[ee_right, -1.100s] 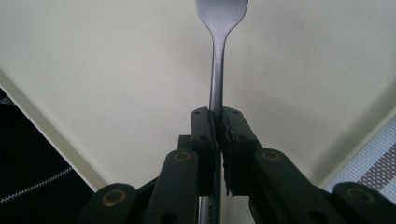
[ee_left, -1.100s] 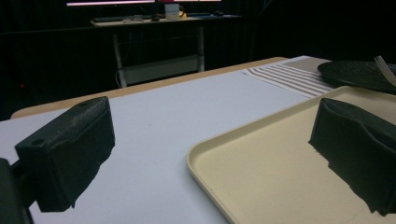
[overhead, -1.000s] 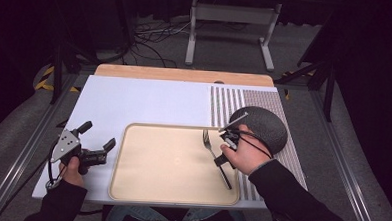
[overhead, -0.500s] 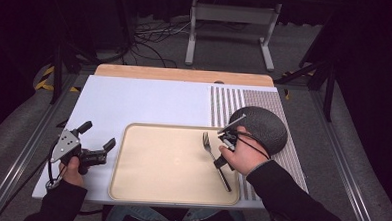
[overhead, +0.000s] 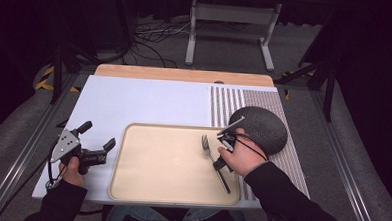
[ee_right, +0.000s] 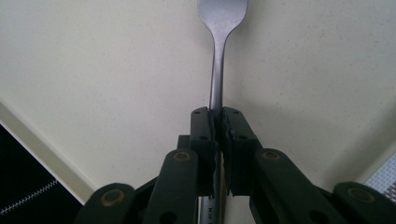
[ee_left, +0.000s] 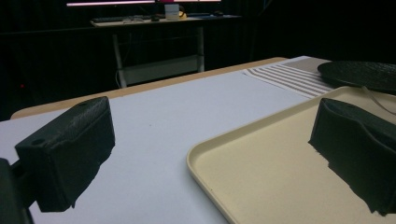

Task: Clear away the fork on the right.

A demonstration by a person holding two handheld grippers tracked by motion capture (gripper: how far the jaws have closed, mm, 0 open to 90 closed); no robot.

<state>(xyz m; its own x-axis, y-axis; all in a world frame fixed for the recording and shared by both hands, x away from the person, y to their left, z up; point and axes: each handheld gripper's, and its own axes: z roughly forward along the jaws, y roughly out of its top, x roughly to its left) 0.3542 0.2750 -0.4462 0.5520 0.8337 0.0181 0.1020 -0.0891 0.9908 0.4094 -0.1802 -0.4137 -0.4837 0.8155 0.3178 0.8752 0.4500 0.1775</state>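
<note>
The bench (overhead: 149, 101) carries a white cover with a striped mat (overhead: 234, 99) at its far right. At the near middle lies a cream tray (overhead: 166, 164), its rim just right of the left hand-held gripper (overhead: 98, 145), which hovers over the white cover with its jaws wide apart and nothing between them; in the left gripper view the tray's corner (ee_left: 261, 168) sits between those jaws, farther off. A dark round plate (overhead: 261, 127) rests on the striped mat, touching or just past the tray's far right corner.

The right hand-held gripper (overhead: 218, 161) is clamped tight on the handle of a fork (overhead: 206, 143); the right gripper view shows the fork (ee_right: 218, 56) running straight out from the closed jaws over the tray's bare surface. The fork lies along the right part of the tray, tines toward the far side.

Judging from this, the grasp is done. Whether the fork is being set down or lifted cannot be told; either the release or the carry is what remains.
</note>
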